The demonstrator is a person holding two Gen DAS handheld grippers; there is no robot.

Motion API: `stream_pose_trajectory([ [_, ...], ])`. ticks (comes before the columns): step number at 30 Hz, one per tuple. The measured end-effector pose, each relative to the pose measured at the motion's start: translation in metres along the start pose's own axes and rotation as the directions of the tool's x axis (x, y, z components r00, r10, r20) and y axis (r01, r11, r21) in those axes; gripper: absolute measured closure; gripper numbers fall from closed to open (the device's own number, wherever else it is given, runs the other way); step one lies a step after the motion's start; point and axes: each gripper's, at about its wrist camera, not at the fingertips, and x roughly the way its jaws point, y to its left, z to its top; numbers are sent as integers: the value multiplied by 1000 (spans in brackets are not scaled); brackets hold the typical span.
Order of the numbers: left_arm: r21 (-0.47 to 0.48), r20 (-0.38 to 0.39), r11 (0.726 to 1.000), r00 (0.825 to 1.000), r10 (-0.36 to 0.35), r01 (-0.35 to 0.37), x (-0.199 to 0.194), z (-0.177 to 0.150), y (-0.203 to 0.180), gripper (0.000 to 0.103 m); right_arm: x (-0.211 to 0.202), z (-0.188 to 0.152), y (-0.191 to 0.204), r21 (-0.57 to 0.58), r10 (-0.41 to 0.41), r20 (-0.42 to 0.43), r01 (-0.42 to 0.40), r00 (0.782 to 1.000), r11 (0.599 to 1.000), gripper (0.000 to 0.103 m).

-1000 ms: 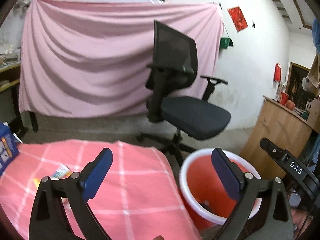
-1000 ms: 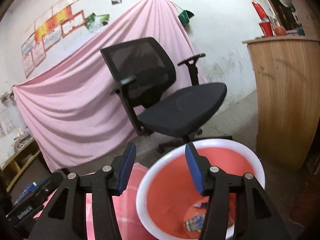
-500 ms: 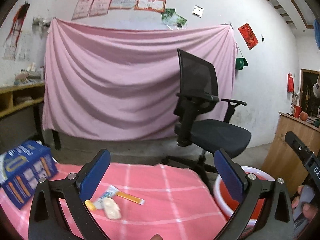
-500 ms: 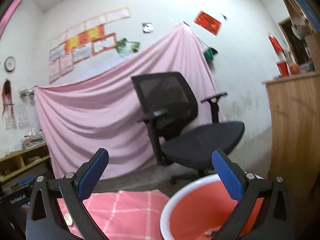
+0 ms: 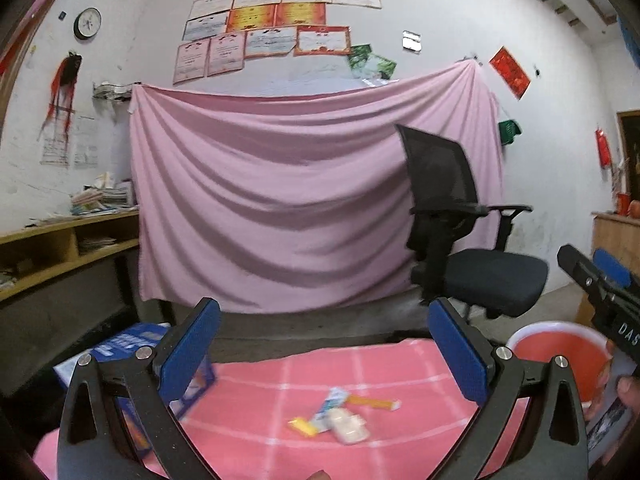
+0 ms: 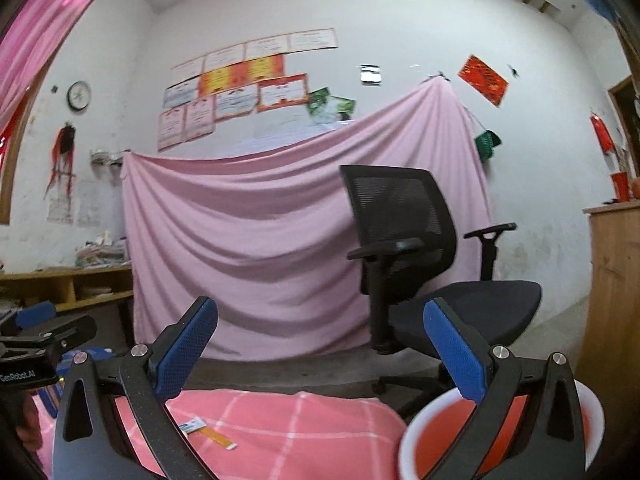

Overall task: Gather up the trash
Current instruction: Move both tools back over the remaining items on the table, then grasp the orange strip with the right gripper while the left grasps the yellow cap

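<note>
1. Left wrist view: the left gripper (image 5: 322,350) points roughly level over a table draped in a pink checked cloth (image 5: 280,368), its blue-padded jaws spread wide with nothing between them.
2. A small heap of trash lies on the cloth ahead of and below those jaws, between them in the picture: a pale crumpled wrapper (image 5: 351,430), a white-and-blue sachet (image 5: 330,404) and two orange strips (image 5: 372,402) touching or overlapping one another.
3. A blue box (image 5: 132,344) stands on the cloth just behind the left finger of that gripper, partly hidden by it.
4. A red bucket with a white rim (image 5: 560,354) sits to the right of the table edge, beyond the right finger.
5. The right gripper (image 5: 600,280) shows at the far right of this view, with fingers of the person's hand (image 5: 630,388) beneath it.
6. Right wrist view: the right gripper (image 6: 320,348) has its jaws spread fully and holds nothing; the red bucket (image 6: 440,440) lies below its right finger.
7. The sachet and strip (image 6: 204,432) lie on the cloth near its left finger.
8. A black office chair (image 6: 420,264) stands beyond the table, before a pink sheet (image 6: 248,240) hung on the wall.
</note>
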Motion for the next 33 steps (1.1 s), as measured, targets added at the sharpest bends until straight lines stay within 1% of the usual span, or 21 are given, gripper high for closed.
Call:
stream_pose_trajectory([
  [5, -3, -73, 999, 997, 36, -37, 7, -21, 29, 2, 16, -10, 28, -59, 65, -56, -69, 996, 996, 0],
  [9, -12, -150, 999, 988, 49, -52, 17, -37, 46, 2, 30, -23, 45, -92, 91, -138, -105, 986, 990, 0],
  [11, -9, -187, 999, 981, 51, -54, 23, -44, 50, 2, 42, -30, 48, -81, 103, -198, -121, 975, 989, 0],
  [13, -2, -233, 999, 971, 52, -54, 31, -52, 52, 2, 51, -37, 48, -62, 111, -247, -130, 963, 990, 1],
  [15, -7, -284, 999, 958, 44, -48, 41, -59, 56, 2, 62, -44, 49, -34, 129, -309, -146, 942, 989, 5],
  [16, -17, -310, 999, 950, 33, -41, 45, -62, 57, 2, 70, -48, 49, -22, 138, -349, -155, 927, 988, 10],
  [17, -30, -337, 999, 941, 26, -38, 50, -66, 59, 2, 74, -52, 50, -19, 141, -374, -159, 917, 987, 18],
  [18, -42, -360, 998, 933, 21, -38, 54, -69, 59, 2, 79, -57, 51, -20, 143, -409, -166, 901, 986, 21],
  [19, -58, -385, 998, 923, 11, -37, 58, -71, 59, 4, 83, -61, 53, -25, 142, -437, -169, 888, 985, 26],
  [20, -73, -410, 997, 912, -4, -29, 63, -74, 61, 10, 89, -66, 54, -31, 142, -470, -177, 871, 984, 29],
  [21, -86, -433, 996, 901, -17, -23, 67, -77, 61, 12, 93, -70, 56, -32, 145, -496, -185, 856, 982, 30],
  [23, -120, -486, 993, 872, -51, -9, 77, -82, 63, 26, 102, -78, 58, -26, 156, -549, -203, 821, 979, 39],
  [24, -136, -505, 991, 860, -69, 0, 80, -85, 61, 29, 108, -83, 58, -19, 165, -578, -215, 799, 976, 41],
  [25, -152, -520, 988, 849, -88, 10, 83, -87, 60, 35, 112, -86, 59, -14, 170, -600, -222, 782, 975, 43],
  [26, -162, -536, 987, 838, -101, 15, 87, -89, 57, 42, 117, -91, 61, -8, 179, -628, -237, 757, 972, 45],
  [27, -172, -550, 985, 828, -111, 18, 91, -91, 54, 46, 122, -94, 61, -3, 191, -647, -253, 738, 967, 46],
  [28, -187, -562, 982, 817, -128, 26, 94, -93, 52, 53, 127, -98, 63, -1, 204, -673, -276, 711, 961, 48],
  [29, -199, -574, 979, 807, -142, 31, 98, -93, 49, 57, 132, -103, 64, 2, 210, -696, -291, 687, 957, 52],
  [30, -210, -584, 977, 797, -152, 33, 102, -94, 46, 59, 136, -106, 65, 9, 217, -713, -300, 667, 954, 55],
  [32, -226, -599, 974, 783, -167, 35, 110, -93, 40, 65, 145, -112, 64, 39, 242, -744, -321, 623, 946, 64],
  [33, -230, -608, 973, 775, -171, 33, 114, -92, 38, 67, 148, -114, 65, 45, 248, -752, -328, 610, 944, 65],
])
